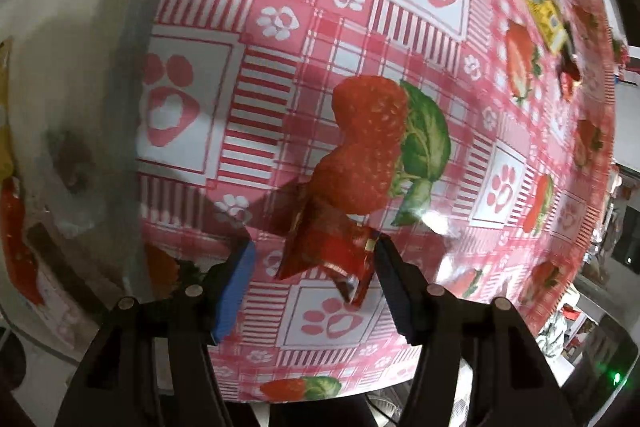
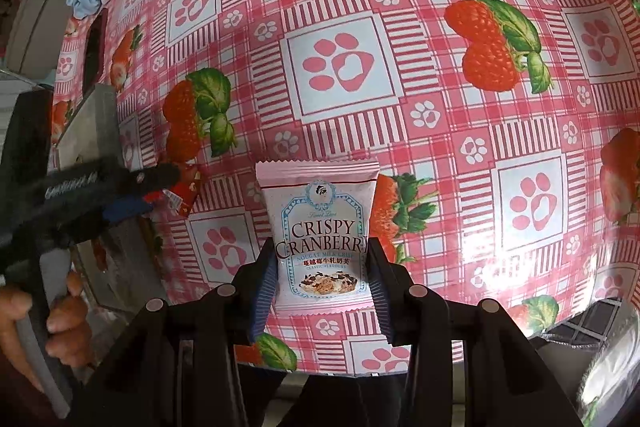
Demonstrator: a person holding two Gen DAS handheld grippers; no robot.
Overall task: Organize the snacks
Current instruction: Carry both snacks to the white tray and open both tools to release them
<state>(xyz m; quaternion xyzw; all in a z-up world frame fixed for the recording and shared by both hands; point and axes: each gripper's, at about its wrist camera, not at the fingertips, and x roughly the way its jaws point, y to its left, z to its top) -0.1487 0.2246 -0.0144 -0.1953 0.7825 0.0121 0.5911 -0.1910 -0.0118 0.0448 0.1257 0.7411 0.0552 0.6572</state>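
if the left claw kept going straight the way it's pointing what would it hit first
The left claw has a red snack packet between its fingers, so that leads. Beyond it lies only bare strawberry tablecloth; the way looks free until the tabletop itself, though depth is unclear in the fisheye view.

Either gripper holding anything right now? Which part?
Right gripper pinches the Crispy Cranberry packet by the side edges of its lower half. Left gripper brackets a red wrapper; grip unclear.

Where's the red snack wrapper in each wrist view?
Left wrist: red snack wrapper low centre, between the left gripper fingers, touching the right one.
Right wrist: same wrapper at left-middle, at the tip of the left gripper.
Shared landmark: strawberry-and-paw tablecloth.
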